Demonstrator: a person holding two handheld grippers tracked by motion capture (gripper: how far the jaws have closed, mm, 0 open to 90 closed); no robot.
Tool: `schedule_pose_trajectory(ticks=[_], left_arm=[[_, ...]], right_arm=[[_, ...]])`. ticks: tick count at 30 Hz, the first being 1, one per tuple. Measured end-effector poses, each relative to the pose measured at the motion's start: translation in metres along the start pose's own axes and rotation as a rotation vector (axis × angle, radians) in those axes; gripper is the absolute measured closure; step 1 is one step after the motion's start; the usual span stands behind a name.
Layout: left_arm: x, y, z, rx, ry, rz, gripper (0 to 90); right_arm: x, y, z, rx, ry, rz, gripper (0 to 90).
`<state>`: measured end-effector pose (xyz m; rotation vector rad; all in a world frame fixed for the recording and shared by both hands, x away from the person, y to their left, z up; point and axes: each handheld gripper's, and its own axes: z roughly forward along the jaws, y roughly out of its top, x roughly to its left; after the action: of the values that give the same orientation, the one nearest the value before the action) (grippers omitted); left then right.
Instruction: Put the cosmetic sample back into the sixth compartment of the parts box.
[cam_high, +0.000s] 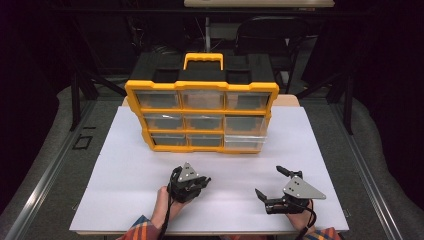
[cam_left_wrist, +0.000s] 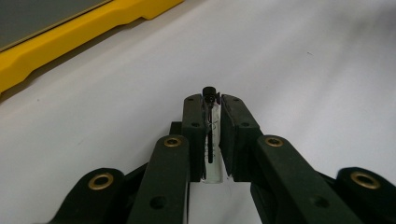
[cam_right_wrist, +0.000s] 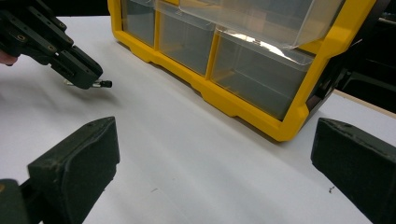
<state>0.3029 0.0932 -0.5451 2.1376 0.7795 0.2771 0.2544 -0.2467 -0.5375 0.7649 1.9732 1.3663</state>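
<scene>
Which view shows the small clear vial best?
The left gripper view: the vial sits close-up between the left gripper jaws. The right gripper view shows just its black tip; the high view hides it.

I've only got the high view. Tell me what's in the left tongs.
Observer: The left tongs are shut on a small clear vial with a black cap.
Operator: Say how it sits.
Observer: Lengthwise between the pads, with the cap poking out past the tips.
Operator: Check the right tongs.
Observer: In the right gripper view, the right tongs stand wide apart with nothing between them, facing the yellow organizer.
</scene>
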Motion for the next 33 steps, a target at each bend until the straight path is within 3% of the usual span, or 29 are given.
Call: schedule_pose_trajectory(ticks=[17,33], left_arm=[[0.013,-0.001,-0.005,-0.016,0.013,-0.001,80.6],[0.026,0.01,-0.011,-0.052,0.025,0.005,80.5]], right_arm=[[-0.002,-0.001,0.001,0.003,0.006,0.0,0.7],[-0.003,-0.002,0.003,0.009,0.016,0.007,0.7]])
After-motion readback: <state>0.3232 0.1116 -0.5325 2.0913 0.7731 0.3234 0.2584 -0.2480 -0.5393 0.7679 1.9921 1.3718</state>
